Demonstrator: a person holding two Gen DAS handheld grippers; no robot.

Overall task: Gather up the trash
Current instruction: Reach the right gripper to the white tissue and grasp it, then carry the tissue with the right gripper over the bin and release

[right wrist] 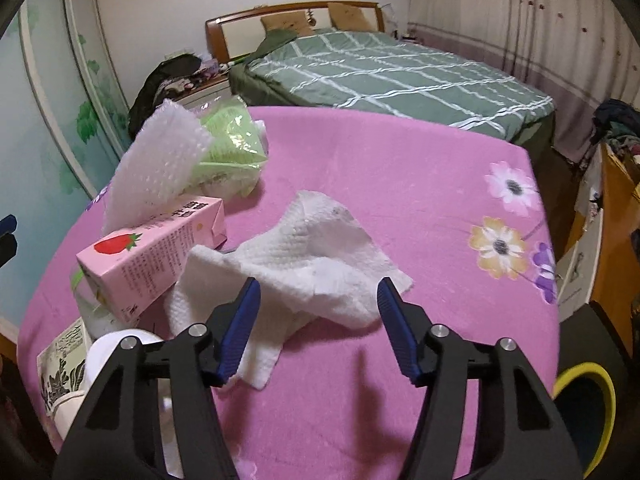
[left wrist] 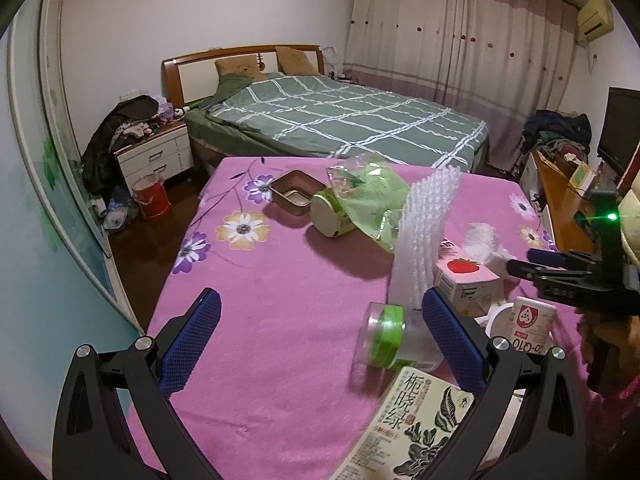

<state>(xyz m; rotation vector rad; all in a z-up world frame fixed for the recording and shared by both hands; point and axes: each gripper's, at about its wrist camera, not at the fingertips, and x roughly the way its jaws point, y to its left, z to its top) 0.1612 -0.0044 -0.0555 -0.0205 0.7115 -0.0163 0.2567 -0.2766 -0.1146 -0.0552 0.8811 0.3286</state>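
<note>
Trash lies on a pink flowered cloth [right wrist: 400,184]. A crumpled white paper towel [right wrist: 304,248] sits under and between the fingers of my right gripper [right wrist: 319,286], which is open; its blue pads do not press the towel. Left of it lie a pink strawberry carton [right wrist: 152,256], bubble wrap [right wrist: 160,164] and a green plastic bag [right wrist: 232,140]. My left gripper [left wrist: 320,300] is wide open above the cloth. A clear jar with a green band [left wrist: 384,336] lies just inside its right finger. The right gripper [left wrist: 520,264] shows at the right edge, by the towel [left wrist: 484,240].
A brown tray [left wrist: 292,192], a green-white tub [left wrist: 330,212], a white Co-Q10 bottle [left wrist: 528,320] and a tea packet [left wrist: 420,420] also lie on the cloth. Beyond stands a bed [left wrist: 340,120]. A red bucket [left wrist: 150,198] is on the floor. A yellow-rimmed container [right wrist: 584,400] sits low right.
</note>
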